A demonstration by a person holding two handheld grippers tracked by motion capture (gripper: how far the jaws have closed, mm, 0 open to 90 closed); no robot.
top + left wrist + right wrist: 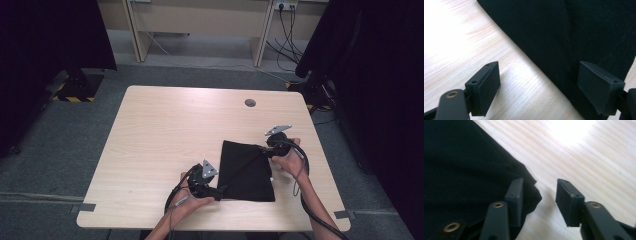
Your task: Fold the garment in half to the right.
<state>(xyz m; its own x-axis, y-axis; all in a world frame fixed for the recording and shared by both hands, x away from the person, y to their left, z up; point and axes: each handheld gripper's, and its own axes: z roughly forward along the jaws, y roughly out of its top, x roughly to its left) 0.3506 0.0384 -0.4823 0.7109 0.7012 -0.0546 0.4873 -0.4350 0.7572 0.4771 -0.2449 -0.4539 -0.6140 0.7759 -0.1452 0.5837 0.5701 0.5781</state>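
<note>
A black folded cloth lies flat on the near right part of the wooden table. My left gripper is at the cloth's near left corner. It is open, with one jaw over bare wood and the other over the cloth, whose edge runs between them in the left gripper view. My right gripper is at the cloth's far right corner. It is also open; in the right gripper view one jaw rests on the cloth and the bunched corner pokes into the gap.
A round cable hole sits in the table's far right part. Bare wood spreads to the left and far side of the cloth. Black curtains hang at both sides, and a pale desk with cables stands beyond.
</note>
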